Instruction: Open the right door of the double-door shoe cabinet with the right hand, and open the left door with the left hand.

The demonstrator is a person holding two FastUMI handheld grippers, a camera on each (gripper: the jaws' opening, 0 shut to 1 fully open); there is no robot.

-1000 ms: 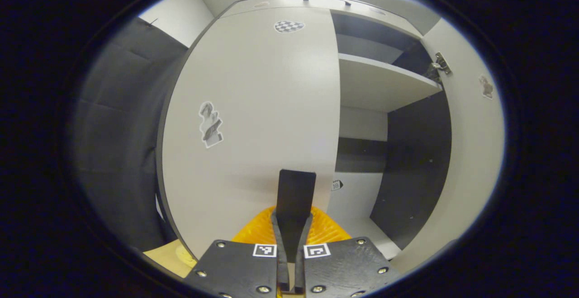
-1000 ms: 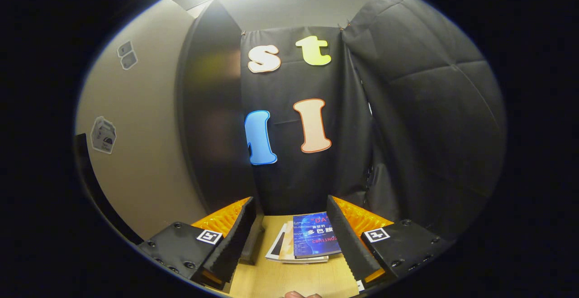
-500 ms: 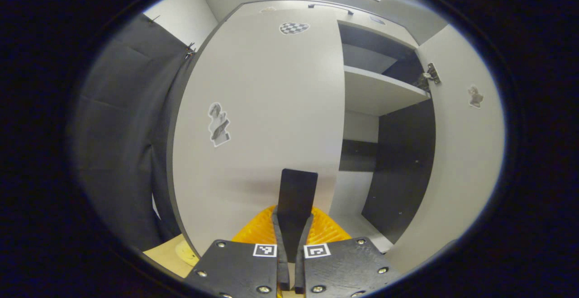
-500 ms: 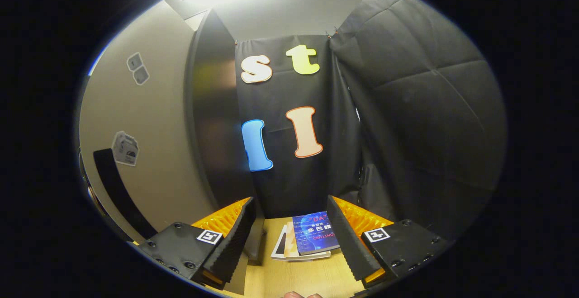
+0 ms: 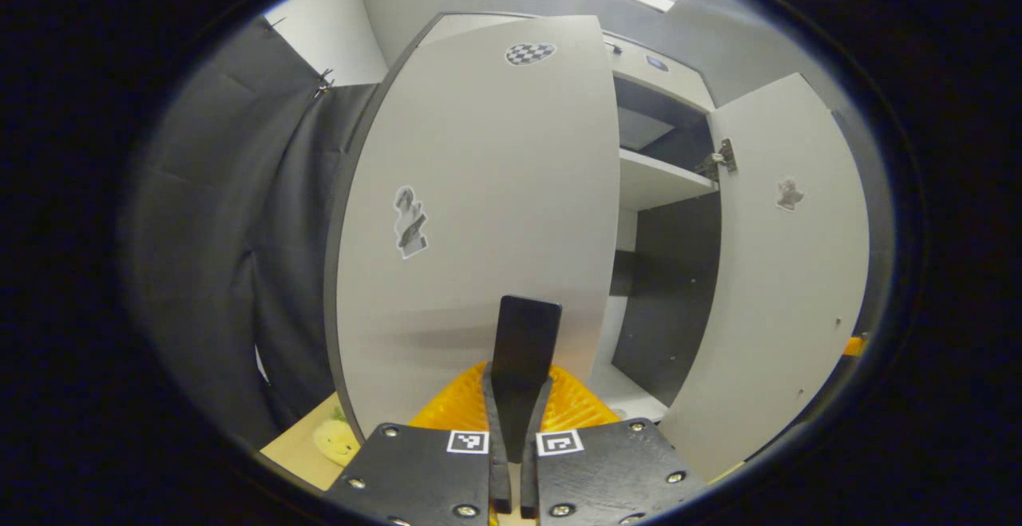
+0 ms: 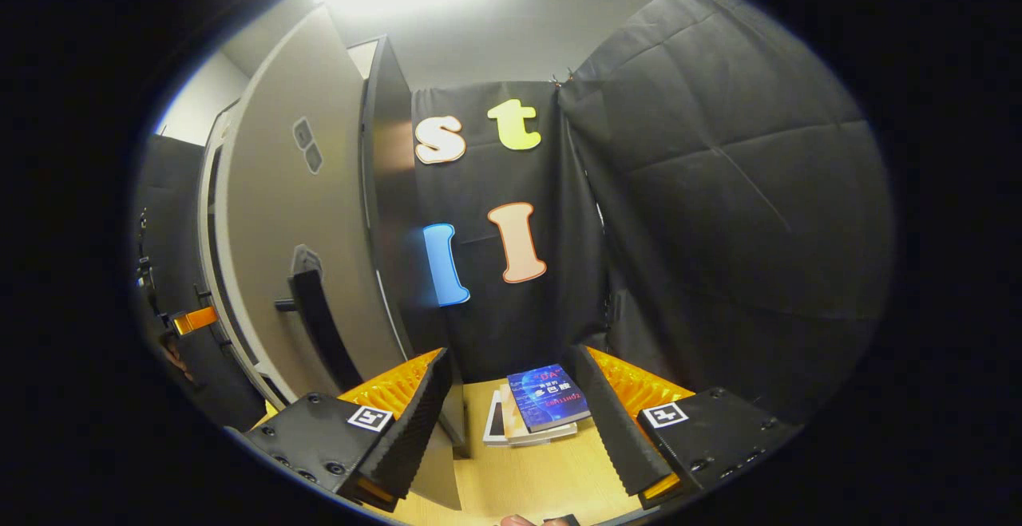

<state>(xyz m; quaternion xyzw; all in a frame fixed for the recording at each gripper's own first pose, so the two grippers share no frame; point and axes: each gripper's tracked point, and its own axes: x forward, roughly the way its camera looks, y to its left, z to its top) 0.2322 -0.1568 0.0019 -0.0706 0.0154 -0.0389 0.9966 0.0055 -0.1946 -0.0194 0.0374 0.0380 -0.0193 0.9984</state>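
cabinet [image 5: 663, 183]: ahead of the left gripper [image 5: 512, 430], both doors swung out, dark interior and one pale shelf exposed between them.

left door [image 5: 479, 215]: directly ahead of the left gripper's fingers and filling the space above them. its free edge runs vertical just right of the fingertips. a handle [image 5: 524, 334] stands up dark in line with the closed fingers; whether they pinch it or merely sit before it cannot be told. two stickers on the door face.

right door [image 5: 782, 270]: to the right of the left gripper, opened outward, hinge visible at its upper inner edge. in the right gripper view the same door [image 6: 295, 239] stands left of the right gripper [image 6: 515, 430], edge-on, with its handle [image 6: 315, 310] clear of the fingers.

right gripper: fingers spread wide, holding nothing, open space between them.

floor [image 6: 527, 478]: bare wood between and ahead of the right fingers; a small stack of books [image 6: 543, 410] lies ahead, near the cloth wall.

toy [image 5: 335, 440]: small, yellow, low left of the left gripper, beside the left door's bottom edge.
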